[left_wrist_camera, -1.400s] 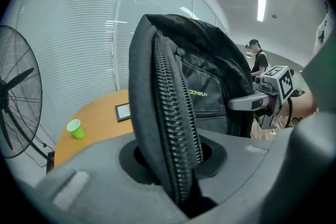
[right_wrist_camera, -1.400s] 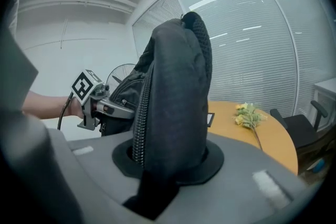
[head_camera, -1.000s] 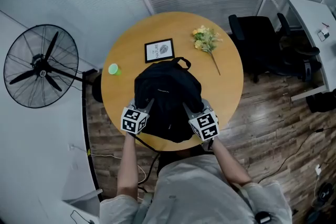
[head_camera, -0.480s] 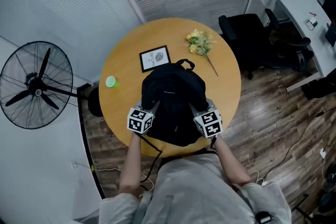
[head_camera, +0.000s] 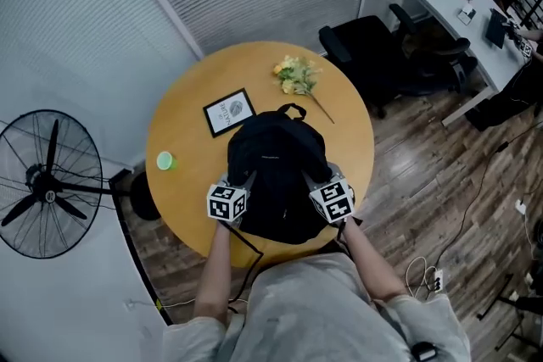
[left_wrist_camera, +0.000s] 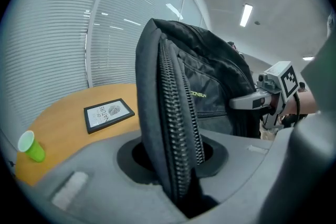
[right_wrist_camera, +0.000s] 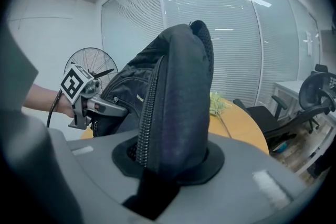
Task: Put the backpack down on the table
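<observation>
The black backpack (head_camera: 276,174) stands upright at the lower middle of the frame, over the near edge of the round wooden surface (head_camera: 187,140); whether its base rests there cannot be told. The left hand-held gripper (head_camera: 240,185) is clenched on the backpack's left zipped side, and the right hand-held gripper (head_camera: 314,182) is clenched on its right side. Above it lie a framed picture (head_camera: 229,112) and flowers (head_camera: 295,76), with a green cup (head_camera: 165,160) at the left.

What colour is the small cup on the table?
The cup is bright green; the left gripper view shows it best.
</observation>
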